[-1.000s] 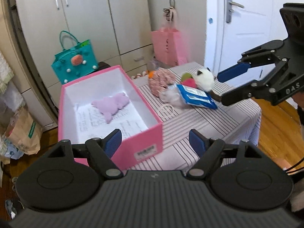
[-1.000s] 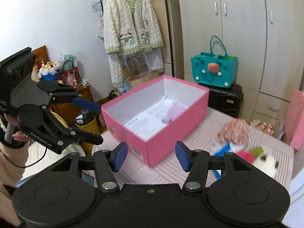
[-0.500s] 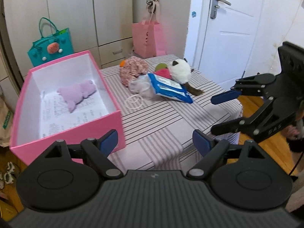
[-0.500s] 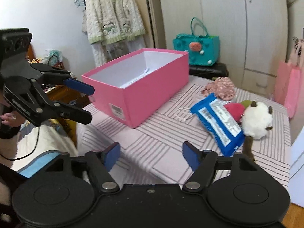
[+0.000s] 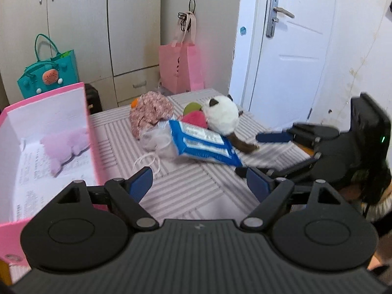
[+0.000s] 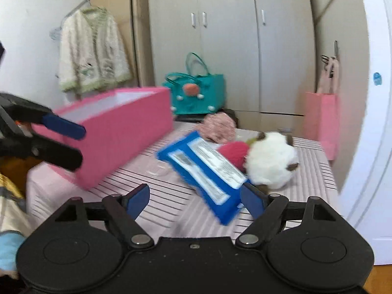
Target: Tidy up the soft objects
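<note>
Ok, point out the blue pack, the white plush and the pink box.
blue pack (image 6: 208,169): right wrist view, on its white label.
white plush (image 6: 270,161): right wrist view, middle of its body.
pink box (image 5: 46,98): left wrist view, far rim.

The left gripper (image 5: 199,183) points forward and somewhat downward, its blue-padded fingers (image 5: 140,182) spread wide with nothing between them. The right gripper (image 6: 194,197) also tilts downward, and its jaws have just been opening; its fingers (image 6: 252,199) stand wide apart and hold nothing. In the left wrist view the right gripper (image 5: 257,153) reaches in from the right edge, one finger above the other. In the right wrist view the left gripper (image 6: 73,144) enters from the left edge, likewise turned on its side.
</note>
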{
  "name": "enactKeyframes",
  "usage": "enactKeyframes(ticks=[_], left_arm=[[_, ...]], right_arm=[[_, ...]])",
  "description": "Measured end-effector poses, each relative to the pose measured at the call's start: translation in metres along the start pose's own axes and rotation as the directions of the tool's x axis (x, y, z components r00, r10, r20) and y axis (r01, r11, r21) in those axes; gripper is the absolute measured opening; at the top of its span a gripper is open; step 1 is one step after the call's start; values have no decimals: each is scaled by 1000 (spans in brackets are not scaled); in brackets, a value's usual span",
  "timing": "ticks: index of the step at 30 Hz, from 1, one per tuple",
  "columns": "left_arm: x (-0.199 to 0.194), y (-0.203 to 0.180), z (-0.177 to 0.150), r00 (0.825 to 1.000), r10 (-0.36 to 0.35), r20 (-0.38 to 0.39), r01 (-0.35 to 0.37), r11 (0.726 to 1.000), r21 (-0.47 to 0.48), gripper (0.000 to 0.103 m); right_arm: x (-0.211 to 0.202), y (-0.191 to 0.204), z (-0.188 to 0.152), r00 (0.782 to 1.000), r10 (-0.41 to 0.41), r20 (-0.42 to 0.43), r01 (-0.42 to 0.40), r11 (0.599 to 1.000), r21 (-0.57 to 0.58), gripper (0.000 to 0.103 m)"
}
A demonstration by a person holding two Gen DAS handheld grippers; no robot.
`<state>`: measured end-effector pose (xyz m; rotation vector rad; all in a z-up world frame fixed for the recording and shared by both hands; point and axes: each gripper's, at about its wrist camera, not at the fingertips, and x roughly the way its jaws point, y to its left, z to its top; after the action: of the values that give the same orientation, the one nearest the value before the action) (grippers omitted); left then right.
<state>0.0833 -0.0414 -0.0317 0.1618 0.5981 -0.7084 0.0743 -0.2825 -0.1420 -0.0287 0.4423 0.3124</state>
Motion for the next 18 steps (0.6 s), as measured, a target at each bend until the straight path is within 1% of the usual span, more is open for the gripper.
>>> enactKeyframes(ticks=[3, 6, 7, 8, 12, 15, 18], left_arm=[[19, -3, 3, 999, 25, 38, -25, 1000, -3, 82], [35, -4, 8, 997, 39, 60, -38, 999, -13, 80], [41, -4, 10, 997, 42, 65, -41, 999, -15, 79], [47, -4, 12, 997, 47, 67, -46, 999, -18, 75], [69, 0, 20, 996, 64, 59, -62, 997, -37, 70], [86, 5, 22, 996, 85, 41, -82, 995, -59, 69], [97, 9, 22, 990, 136, 36, -133, 988, -77, 69]], right_arm=[[19, -5, -5, 998, -38, -45, 37, 999, -14, 85], [32, -9, -7, 997, -23, -76, 22, 1000, -7, 83], [35, -11, -6, 996, -17, -86, 16, 1000, -2, 83], [36, -13, -7, 996, -13, -92, 13, 1000, 7, 83], [46, -23, -5, 994, 9, -113, 0, 997, 77, 83], [54, -28, -5, 990, 15, -137, 2, 992, 123, 83], [58, -29, -6, 990, 22, -136, -3, 991, 137, 83]])
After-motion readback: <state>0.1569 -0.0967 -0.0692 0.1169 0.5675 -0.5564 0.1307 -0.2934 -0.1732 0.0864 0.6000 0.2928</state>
